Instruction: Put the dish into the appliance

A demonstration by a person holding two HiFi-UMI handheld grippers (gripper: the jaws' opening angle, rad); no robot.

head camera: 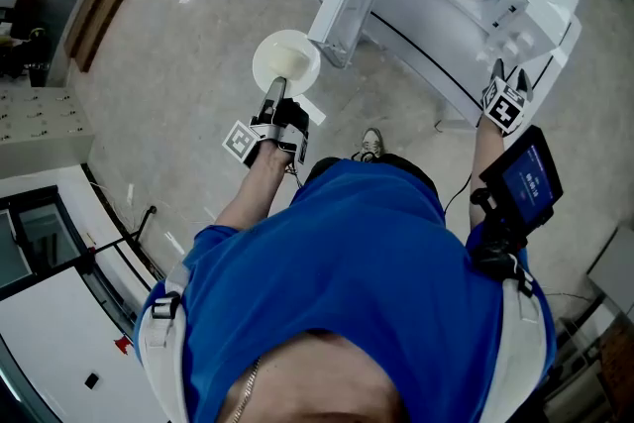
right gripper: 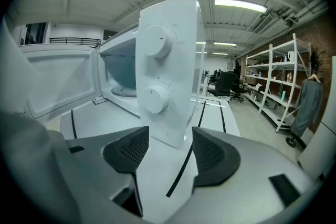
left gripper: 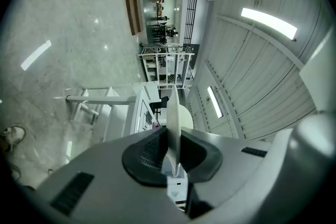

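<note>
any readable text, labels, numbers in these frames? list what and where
None legible.
Blue screen of black arm-mounted device: characters, too blurred to read.
White microwave control panel: marks round two dials, too small to read.
Left gripper and right gripper marker cubes: square patterns, no words.
White round plate: blank.

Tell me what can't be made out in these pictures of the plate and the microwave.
Face of the plate: the left gripper view shows it only edge-on, clamped between the fingers of the left gripper.
Inside of the microwave: in the right gripper view the control panel hides most of it.
Markings around the dial: too small to read.
Text on the blue screen: too small in the head view.
</note>
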